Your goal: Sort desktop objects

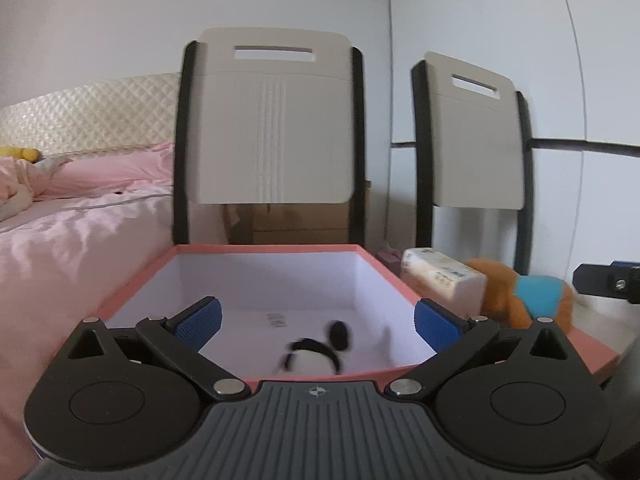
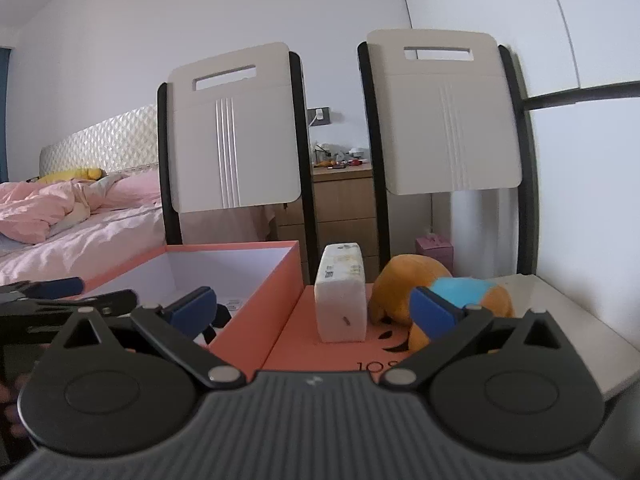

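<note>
A small black-and-white plush toy (image 1: 316, 354), blurred, was seen lying inside the open pink box (image 1: 132, 280), on its white floor near the front wall, at about six o'clock of the box interior. The left gripper (image 1: 318, 322) was held just above the box's near rim with its jaws spread wide, the blue pads (image 1: 200, 322) standing well apart on either side of the toy and touching nothing. In the right wrist view the same box (image 2: 280, 280) was seen at ten o'clock from the right gripper (image 2: 314, 308), whose jaws were likewise spread wide and empty, with nothing pinched between them. A white pack of tissues (image 2: 342, 292) was stood upright on the box lid (image 2: 304, 344), which lay flat just beside the box at its three o'clock. An orange plush toy with a blue shirt (image 2: 440, 292) was seen lying just beside the tissues, at their three o'clock, partly covered by the right gripper's blue pad. The lid was rested on a pale table (image 2: 568, 320). Two chairs with cream backs and black frames (image 2: 232, 132) were placed behind the table at twelve o'clock. A bed with pink bedding (image 2: 80, 216) was seen at nine o'clock, and a wooden drawer unit (image 2: 344, 208) was visible between the chairs.
</note>
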Demonstrator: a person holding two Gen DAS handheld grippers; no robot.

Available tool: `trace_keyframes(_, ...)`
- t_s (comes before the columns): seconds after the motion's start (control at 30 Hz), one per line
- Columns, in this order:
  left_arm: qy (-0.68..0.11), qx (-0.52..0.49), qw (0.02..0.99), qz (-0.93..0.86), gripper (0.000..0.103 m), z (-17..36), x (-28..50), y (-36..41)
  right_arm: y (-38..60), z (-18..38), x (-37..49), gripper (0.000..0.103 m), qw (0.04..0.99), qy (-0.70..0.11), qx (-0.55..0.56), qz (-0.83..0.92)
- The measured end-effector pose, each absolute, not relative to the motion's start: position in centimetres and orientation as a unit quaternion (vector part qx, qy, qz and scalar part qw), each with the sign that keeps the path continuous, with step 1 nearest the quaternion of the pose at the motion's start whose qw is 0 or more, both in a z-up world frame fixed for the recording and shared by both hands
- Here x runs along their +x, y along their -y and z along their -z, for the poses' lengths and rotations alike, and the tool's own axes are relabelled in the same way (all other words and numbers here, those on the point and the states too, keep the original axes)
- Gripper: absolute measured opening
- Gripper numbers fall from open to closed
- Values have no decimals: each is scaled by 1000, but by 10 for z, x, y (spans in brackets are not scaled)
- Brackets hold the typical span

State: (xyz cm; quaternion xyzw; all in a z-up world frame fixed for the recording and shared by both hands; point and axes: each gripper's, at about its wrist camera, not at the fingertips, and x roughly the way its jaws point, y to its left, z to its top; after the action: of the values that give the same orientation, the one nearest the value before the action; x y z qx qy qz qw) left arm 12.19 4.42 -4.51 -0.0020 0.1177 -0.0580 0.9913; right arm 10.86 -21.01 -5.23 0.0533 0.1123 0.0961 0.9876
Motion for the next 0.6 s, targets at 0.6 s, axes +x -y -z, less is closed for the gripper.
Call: trace_keyframes(0.6,-105,6,994,11,103,63,122,-60,180,84,149,103,985,-123,63,-106)
